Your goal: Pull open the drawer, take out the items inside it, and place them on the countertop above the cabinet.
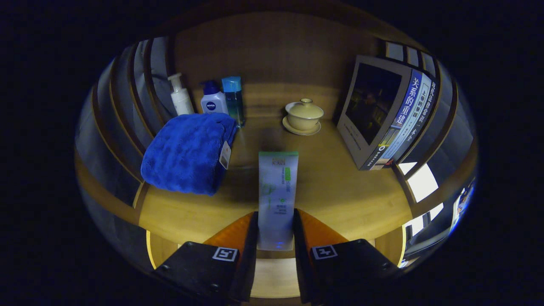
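My hand-held gripper [275, 231] is clamped on a white-and-green tube [277, 191], both fingers pressing its sides; the tube's far end reaches over the bench [340, 195]. Left of the tube, a folded blue towel [187, 153] overhangs the bench's near edge. Beyond the towel stand three bottles [212, 98]. Beyond the tube sits a lidded cup [303, 115] on its saucer; bare wood lies between them. Right of the tube lean books [389, 112]. The tube's near end is hidden between my fingers.
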A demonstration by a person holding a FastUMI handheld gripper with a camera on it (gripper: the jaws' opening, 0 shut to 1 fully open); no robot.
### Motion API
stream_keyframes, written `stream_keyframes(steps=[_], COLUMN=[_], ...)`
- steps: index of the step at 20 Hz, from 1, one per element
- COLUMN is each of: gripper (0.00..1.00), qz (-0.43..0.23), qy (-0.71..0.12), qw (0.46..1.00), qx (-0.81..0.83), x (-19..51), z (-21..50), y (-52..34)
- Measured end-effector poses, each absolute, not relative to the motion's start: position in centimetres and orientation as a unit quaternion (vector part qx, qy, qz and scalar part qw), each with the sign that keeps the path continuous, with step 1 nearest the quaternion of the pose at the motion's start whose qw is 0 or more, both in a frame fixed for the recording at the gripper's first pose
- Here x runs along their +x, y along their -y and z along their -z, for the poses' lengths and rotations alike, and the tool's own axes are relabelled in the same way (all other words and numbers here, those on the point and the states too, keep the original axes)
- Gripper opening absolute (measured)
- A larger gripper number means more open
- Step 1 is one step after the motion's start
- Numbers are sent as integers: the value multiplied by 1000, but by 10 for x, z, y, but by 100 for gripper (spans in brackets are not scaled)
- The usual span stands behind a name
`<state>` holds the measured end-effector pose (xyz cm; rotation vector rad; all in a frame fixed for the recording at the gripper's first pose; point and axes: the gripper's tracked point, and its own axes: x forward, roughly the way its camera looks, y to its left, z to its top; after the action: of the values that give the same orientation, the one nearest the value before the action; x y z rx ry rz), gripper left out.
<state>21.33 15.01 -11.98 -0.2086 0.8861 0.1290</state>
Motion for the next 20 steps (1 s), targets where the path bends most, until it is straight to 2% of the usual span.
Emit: stream_keyframes(steps=[5,8,18,20], gripper=[56,74,99,99], qz=[-60,-71,-79,-86], qy=[-395,-386,-310,-299], qw=[910,914,942,945], qx=[-112,-107,-103,-100], x=[215,201,142,129], z=[104,93,46,38], y=[-139,-136,-116,-114])
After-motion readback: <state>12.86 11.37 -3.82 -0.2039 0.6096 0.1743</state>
